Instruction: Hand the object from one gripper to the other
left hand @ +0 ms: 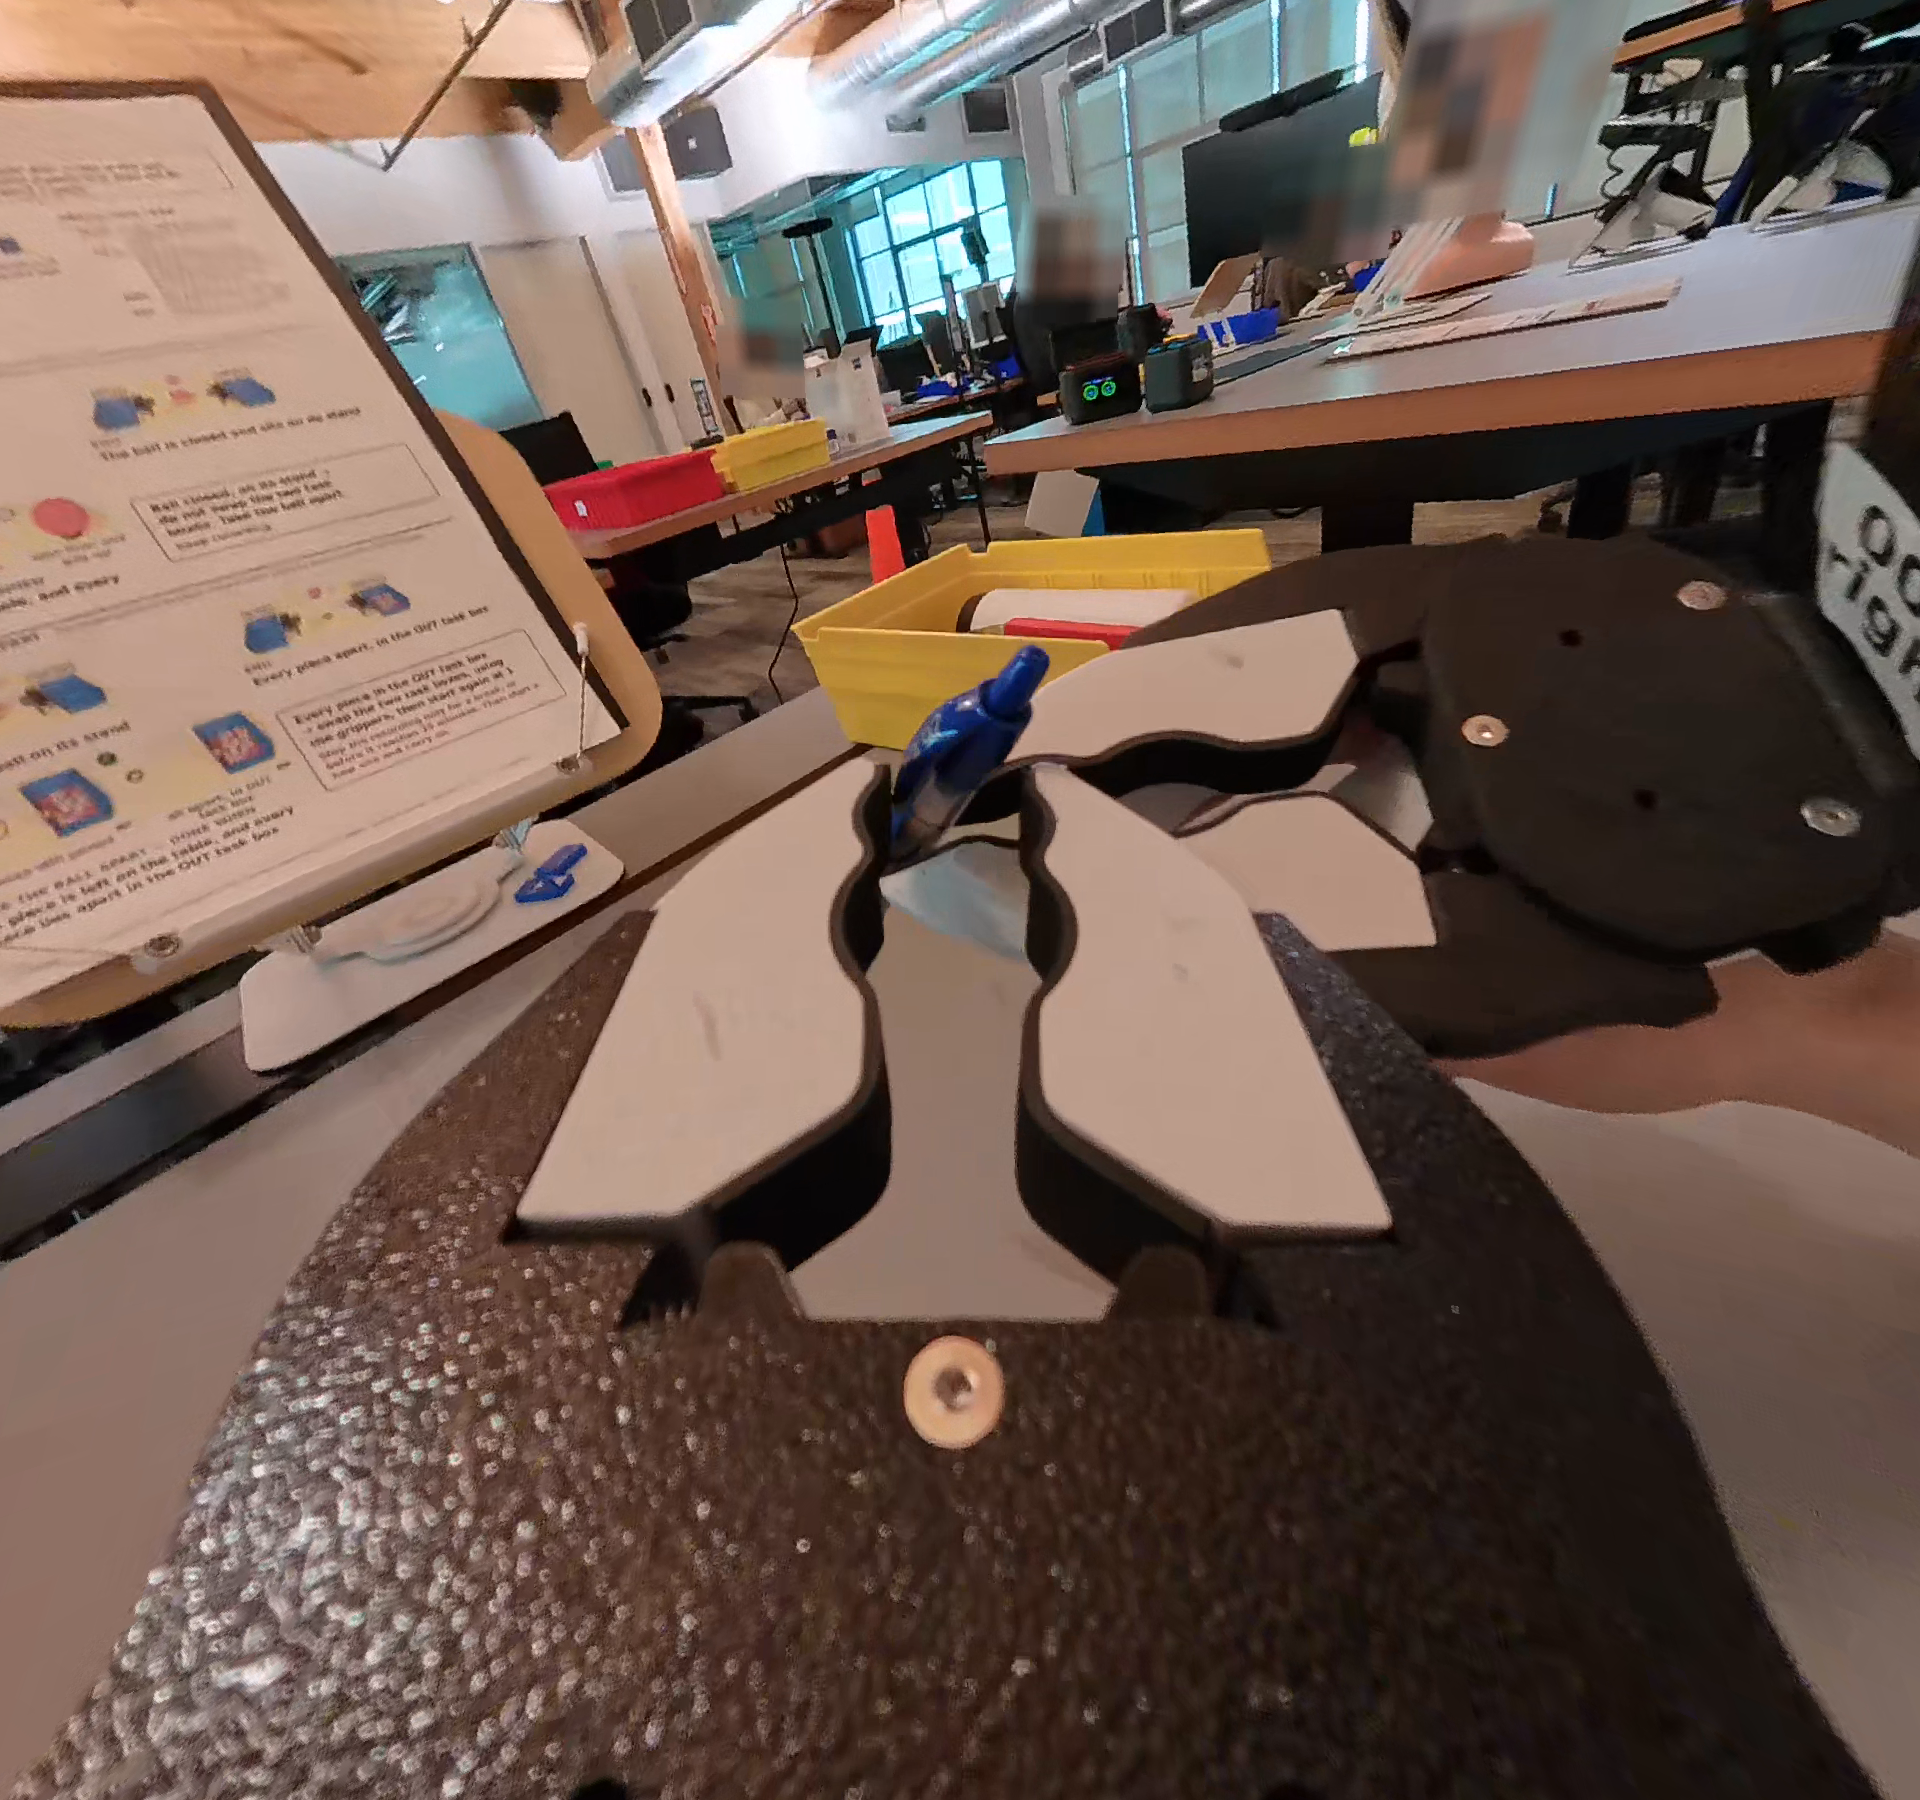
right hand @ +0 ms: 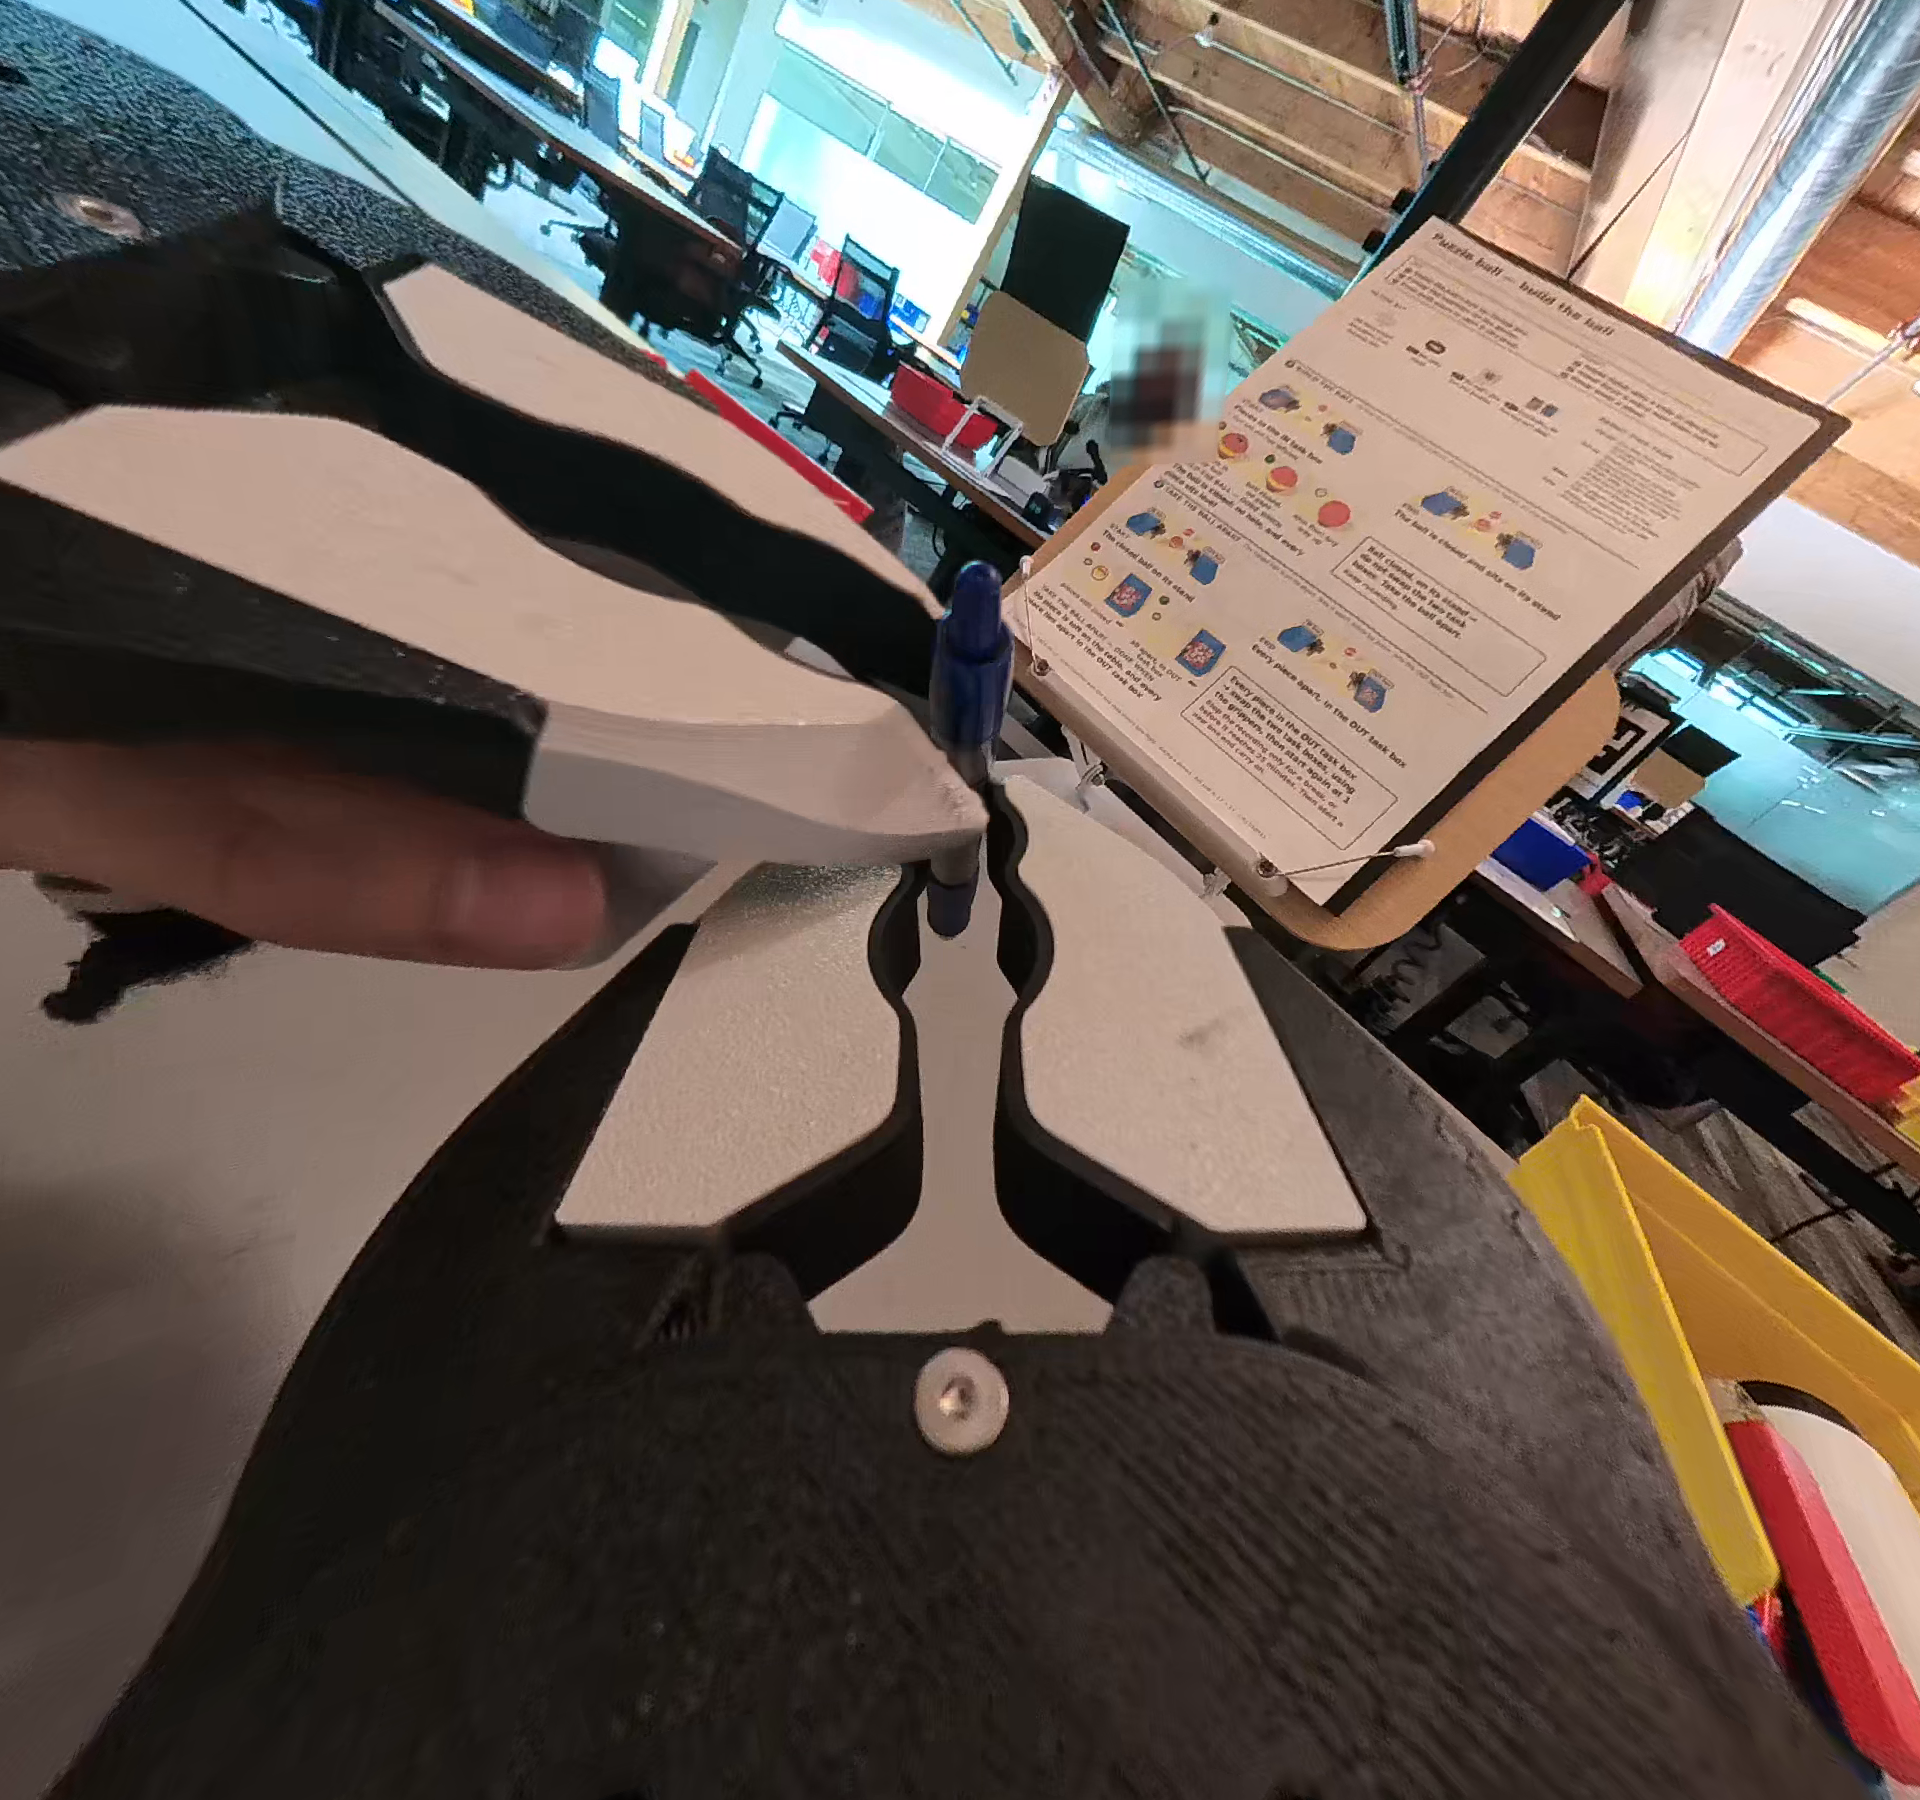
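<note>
A blue pen (right hand: 968,701) stands upright, pinched at its lower end by the right gripper (right hand: 995,815), while the left gripper (left hand: 951,800) spreads around it, unclosed. If the right lets go first, the pen likely drops. Nearby, a yellow bin (left hand: 894,654) holds a white roll (left hand: 1081,604) and a red block (left hand: 1070,630).

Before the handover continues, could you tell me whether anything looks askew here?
Only the blue pen: it leans tilted in the left tool's open gap, while the right tool pinches its lower end.
</note>
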`<state>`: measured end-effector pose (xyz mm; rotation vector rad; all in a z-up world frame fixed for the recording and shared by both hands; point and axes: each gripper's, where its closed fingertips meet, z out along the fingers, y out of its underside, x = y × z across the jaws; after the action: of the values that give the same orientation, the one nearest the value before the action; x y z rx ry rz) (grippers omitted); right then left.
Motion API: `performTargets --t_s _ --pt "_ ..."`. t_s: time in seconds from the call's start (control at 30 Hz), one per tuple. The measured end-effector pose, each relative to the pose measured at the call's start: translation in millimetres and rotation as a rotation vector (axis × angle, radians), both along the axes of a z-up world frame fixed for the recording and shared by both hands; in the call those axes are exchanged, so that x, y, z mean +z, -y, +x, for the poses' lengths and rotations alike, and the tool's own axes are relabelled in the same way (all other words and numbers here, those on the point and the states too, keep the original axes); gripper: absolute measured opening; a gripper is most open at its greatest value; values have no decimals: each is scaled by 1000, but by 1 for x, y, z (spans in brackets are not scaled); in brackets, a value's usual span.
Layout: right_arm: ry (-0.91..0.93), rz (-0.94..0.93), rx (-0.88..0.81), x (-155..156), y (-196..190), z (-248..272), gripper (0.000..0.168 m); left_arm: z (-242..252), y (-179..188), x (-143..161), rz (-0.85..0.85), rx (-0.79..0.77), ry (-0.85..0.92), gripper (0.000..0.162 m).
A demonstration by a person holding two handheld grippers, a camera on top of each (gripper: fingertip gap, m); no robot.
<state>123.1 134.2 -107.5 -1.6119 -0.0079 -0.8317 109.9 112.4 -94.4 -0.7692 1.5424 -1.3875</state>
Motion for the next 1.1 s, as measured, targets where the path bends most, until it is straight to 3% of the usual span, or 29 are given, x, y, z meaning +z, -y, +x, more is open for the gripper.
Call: performTargets --t_s 0.23,0.37,0.53,0.63,0.73,0.83,1.0,1.1 --pt "-9 -1 5 -4 -4 -3 10 3 -8 -1 9 47 16 15" --pt "-38 2 81 -4 -5 -7 16 2 -10 1 -14 -24 18 14" --pt "-197 11 301 -1 1 -16 47 -10 -18 15 -101 -250 61 14" --pt "-387 26 522 -2 6 -34 50 -30 -18 23 -248 -522 53 13" --pt "-503 59 718 -2 12 -53 42 -51 -23 27 -383 -776 30 13" --pt "-571 37 835 -7 16 -66 26 -66 -27 23 -423 -927 22 14" --pt "-613 -99 892 -29 10 -85 30 -78 -28 17 -442 -1046 15 13" --pt "-624 -153 928 -37 9 -93 11 -80 -25 12 -439 -1083 -17 13"
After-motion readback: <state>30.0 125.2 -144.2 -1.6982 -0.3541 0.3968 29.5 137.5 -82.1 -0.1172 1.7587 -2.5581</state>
